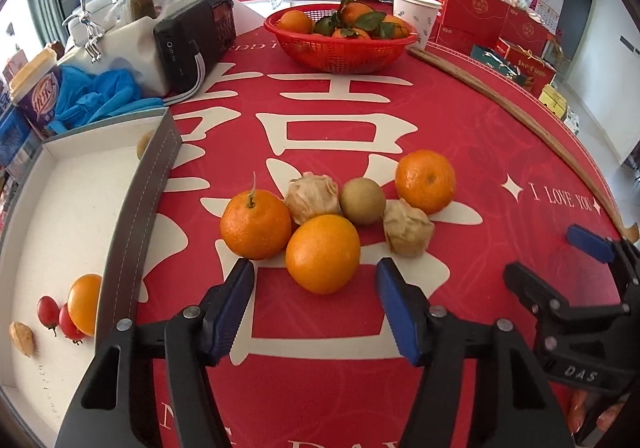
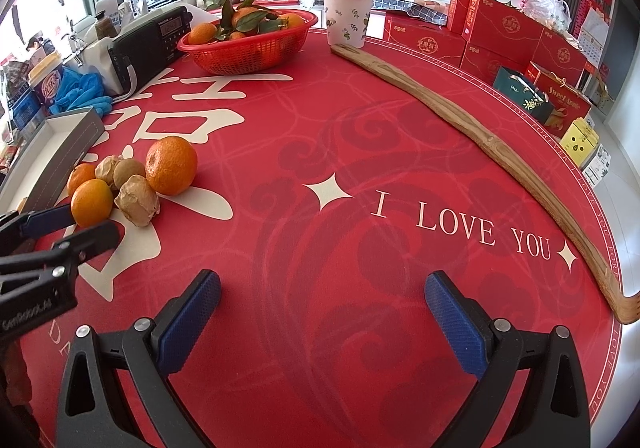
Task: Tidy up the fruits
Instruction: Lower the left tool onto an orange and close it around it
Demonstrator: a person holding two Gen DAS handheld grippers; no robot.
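Observation:
A cluster of fruit lies on the red tablecloth: three oranges, the nearest (image 1: 323, 254) just beyond my left gripper (image 1: 314, 308), two papery husked fruits (image 1: 407, 227) and a brown kiwi (image 1: 362, 201). The left gripper is open and empty, its jaws either side of the nearest orange's near edge. A white tray (image 1: 60, 216) with a grey rim on the left holds an orange (image 1: 85, 304), two cherry tomatoes (image 1: 48, 311) and a husked fruit. My right gripper (image 2: 322, 312) is open and empty over bare cloth, right of the cluster (image 2: 132, 184).
A red basket (image 1: 340, 48) of leafy oranges stands at the back with a paper cup (image 1: 416, 18) beside it. A long wooden stick (image 2: 480, 144) lies along the right edge. A black radio (image 1: 196, 44), blue gloves and a cup crowd the back left.

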